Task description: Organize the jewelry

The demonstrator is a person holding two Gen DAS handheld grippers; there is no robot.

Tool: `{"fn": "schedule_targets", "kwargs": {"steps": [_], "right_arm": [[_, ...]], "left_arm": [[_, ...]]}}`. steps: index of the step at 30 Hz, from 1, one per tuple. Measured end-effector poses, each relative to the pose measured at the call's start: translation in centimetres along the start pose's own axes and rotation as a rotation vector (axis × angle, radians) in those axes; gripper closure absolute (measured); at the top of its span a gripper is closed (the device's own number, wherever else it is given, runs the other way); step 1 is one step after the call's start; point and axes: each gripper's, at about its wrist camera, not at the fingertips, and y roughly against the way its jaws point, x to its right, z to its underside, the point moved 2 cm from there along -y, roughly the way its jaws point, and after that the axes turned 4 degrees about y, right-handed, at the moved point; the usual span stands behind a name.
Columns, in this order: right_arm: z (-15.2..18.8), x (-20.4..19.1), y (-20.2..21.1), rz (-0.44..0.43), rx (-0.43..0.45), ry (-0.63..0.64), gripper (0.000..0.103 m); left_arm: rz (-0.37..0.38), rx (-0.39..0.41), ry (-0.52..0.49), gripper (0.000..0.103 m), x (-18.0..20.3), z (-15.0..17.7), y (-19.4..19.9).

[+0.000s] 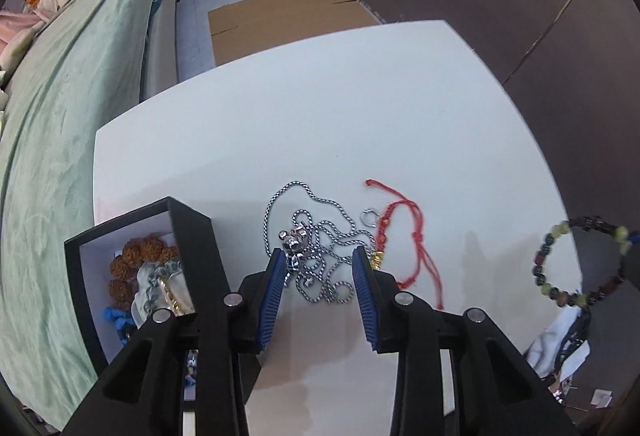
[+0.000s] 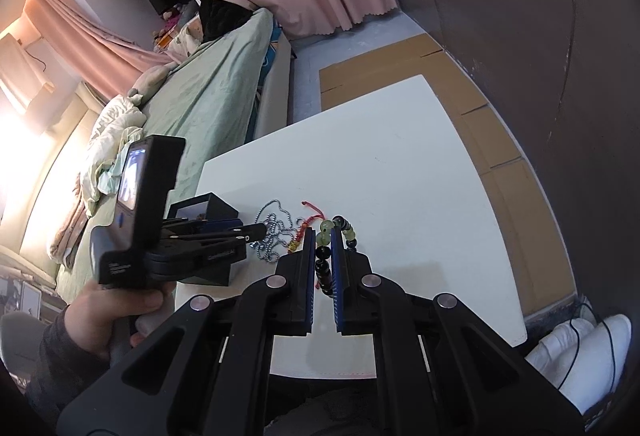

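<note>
My left gripper (image 1: 320, 256), half open, straddles the chain (image 1: 316, 260) near the table's (image 1: 320, 95) left edge; it may snag. My right gripper (image 2: 321, 256) pinches the bead bracelet (image 2: 325, 260).

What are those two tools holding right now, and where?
The right tool pinches the bead bracelet by one side of its loop. The left tool straddles the silver chain, pads not yet touching.

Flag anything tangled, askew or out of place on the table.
The silver chain necklace lies in a knotted heap beside the black box, its loops overlapping. The red cord bracelet sprawls loose beside it. Nothing looks broken.
</note>
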Motion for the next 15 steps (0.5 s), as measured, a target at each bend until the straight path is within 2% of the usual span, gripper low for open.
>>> {"fn": "schedule_targets", "kwargs": {"steps": [3,7,10,13,14,15], "right_arm": [[0.0,0.4,-0.1,0.005,-0.002,-0.012,0.095],[0.3,0.3,0.0,0.015,-0.005,-0.007,0.095],[0.6,0.0,-0.1,0.006,-0.004,-0.009,0.095],[0.9,-0.2,-0.2,-0.003,-0.006,-0.013,0.095],[1.1,-0.4,-0.1,-0.005,-0.006,-0.012,0.095],[1.1,-0.5,0.0,-0.007,-0.005,-0.01,0.095]], "left_arm": [[-0.019,-0.019,-0.009,0.072,0.2,0.0,-1.0],[-0.085,-0.019,-0.036,0.074,0.2,0.0,-2.4],[-0.103,-0.026,-0.083,0.064,0.9,0.3,-2.7],[-0.119,-0.032,-0.114,0.063,1.3,0.9,-3.0],[-0.119,-0.029,-0.118,0.069,1.4,1.0,-2.9],[-0.133,-0.026,-0.117,0.084,1.2,1.0,-3.0]]}}
